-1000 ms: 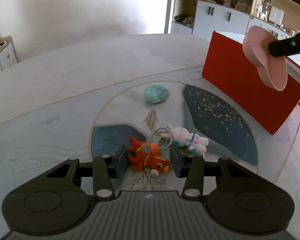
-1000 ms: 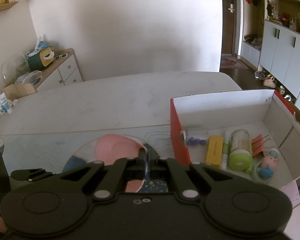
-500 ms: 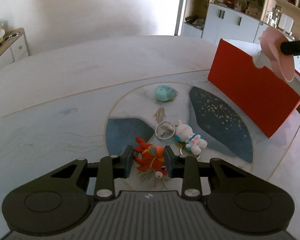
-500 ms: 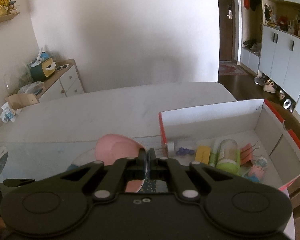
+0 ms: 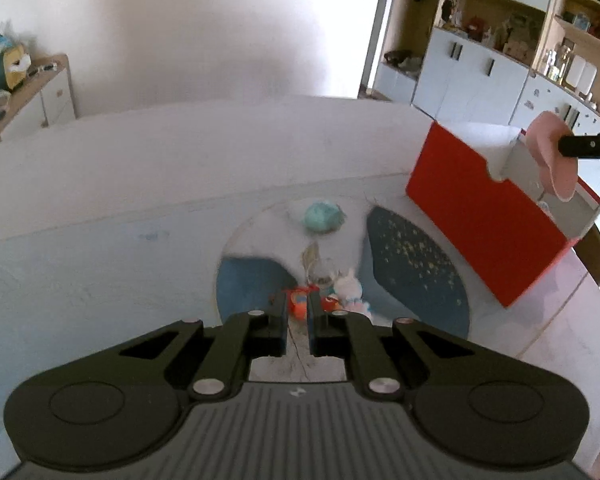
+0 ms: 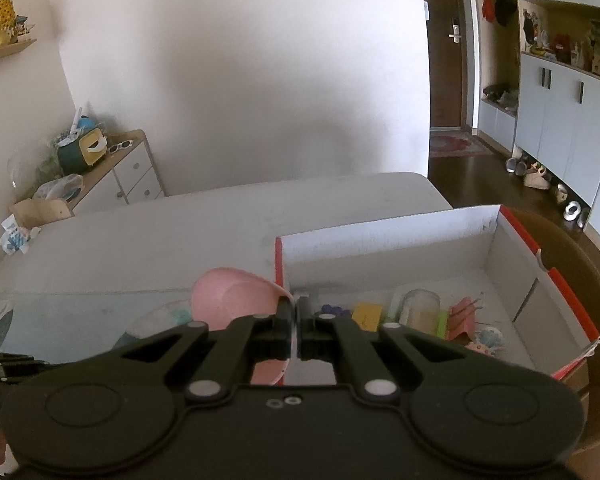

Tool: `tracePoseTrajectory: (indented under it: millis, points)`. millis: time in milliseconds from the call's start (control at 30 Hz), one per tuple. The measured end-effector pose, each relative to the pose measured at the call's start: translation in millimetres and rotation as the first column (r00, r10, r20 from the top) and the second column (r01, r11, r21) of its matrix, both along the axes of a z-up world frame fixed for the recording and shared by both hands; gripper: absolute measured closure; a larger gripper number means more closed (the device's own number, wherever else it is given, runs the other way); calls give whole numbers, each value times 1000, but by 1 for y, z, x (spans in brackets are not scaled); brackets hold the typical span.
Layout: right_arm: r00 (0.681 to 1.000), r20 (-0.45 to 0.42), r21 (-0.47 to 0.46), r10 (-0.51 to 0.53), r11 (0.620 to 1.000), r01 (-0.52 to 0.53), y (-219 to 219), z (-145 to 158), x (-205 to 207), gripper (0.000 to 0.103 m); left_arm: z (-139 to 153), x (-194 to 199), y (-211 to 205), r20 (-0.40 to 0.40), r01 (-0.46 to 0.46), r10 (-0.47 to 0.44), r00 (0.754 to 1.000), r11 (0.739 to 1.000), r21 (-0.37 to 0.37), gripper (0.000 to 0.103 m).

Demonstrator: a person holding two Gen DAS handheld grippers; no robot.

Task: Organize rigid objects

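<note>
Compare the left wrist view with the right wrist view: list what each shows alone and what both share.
Left wrist only: the left gripper shut on the red toy, the white bunny beside it, and the teal toy farther off on the mat.

Right wrist only: the box's inside, with a yellow block, a jar and other small items.

Both: the red box and the pink bowl in the right gripper, held at the box's edge.

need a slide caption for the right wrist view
Right gripper holds a pink bowl at the red box's near corner.
</note>
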State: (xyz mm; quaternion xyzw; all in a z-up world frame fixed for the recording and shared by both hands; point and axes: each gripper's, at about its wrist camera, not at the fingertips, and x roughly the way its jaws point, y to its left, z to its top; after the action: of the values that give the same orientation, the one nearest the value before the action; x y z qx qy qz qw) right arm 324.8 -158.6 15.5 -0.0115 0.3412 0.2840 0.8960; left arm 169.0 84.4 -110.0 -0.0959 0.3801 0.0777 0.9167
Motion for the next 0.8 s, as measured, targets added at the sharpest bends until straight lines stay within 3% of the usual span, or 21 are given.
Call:
tracePoseTrajectory:
  millis: [133, 233, 300, 367, 600, 800]
  points:
    - [1000, -13, -3, 2, 1000, -2, -4, -4, 1, 101, -7, 0, -3, -33, 11, -11, 999, 1000, 3, 93]
    - [1000, -21, -5, -3, 1000, 3, -5, -7, 0, 101, -15, 3, -4, -55, 12, -13, 998, 1000, -3, 79]
    - [1000, -26, -7, -9, 1000, 8, -6, -9, -2, 101, -20, 6, -4, -55, 18, -18, 998, 1000, 1, 50]
    - [999, -29, -11, -14, 1000, 14, -5, -10, -4, 101, -25, 8, -5, -41, 40, -39, 998, 999, 20, 33]
    - [998, -33, -36, -45, 998, 44, -4, -14, -12, 101, -44, 26, -7, -71, 215, -207, 976, 968, 130, 33]
    - [996, -32, -49, -82, 996, 81, -1, -15, -17, 101, -54, 41, 0, -84, 299, -290, 953, 948, 114, 32]
